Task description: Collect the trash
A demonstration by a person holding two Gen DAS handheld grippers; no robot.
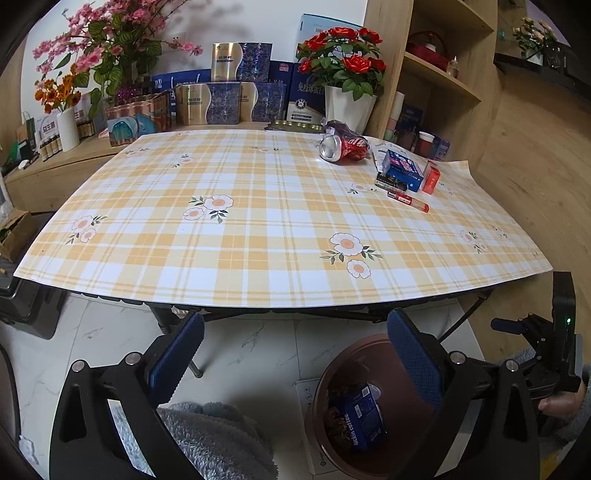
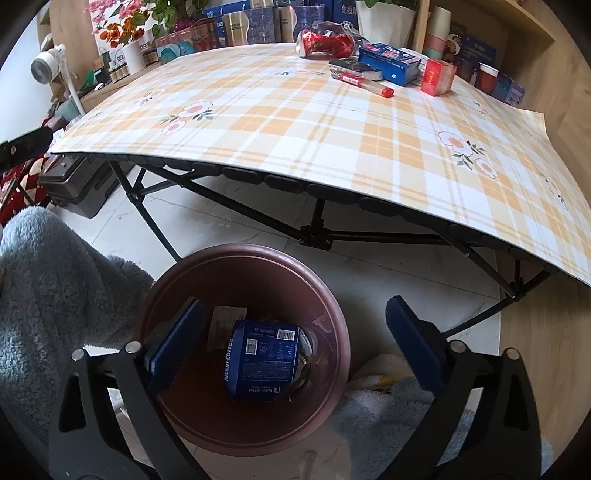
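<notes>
Brown bin [image 2: 334, 314] holds a blue coffee box [image 2: 262, 360]; right gripper [image 2: 295, 341] fingers spread, empty

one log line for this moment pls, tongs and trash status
right tongs: open, above bin | left tongs: open, empty | blue coffee box: in bin | crushed red can: on table

A folding table [image 1: 258, 229] under a plaid flowered cloth stands on white marble-look tiles [image 1: 251, 343], with a wooden shelf unit [image 1: 443, 74] and a white wall [image 1: 258, 22] beyond its far edge.
</notes>
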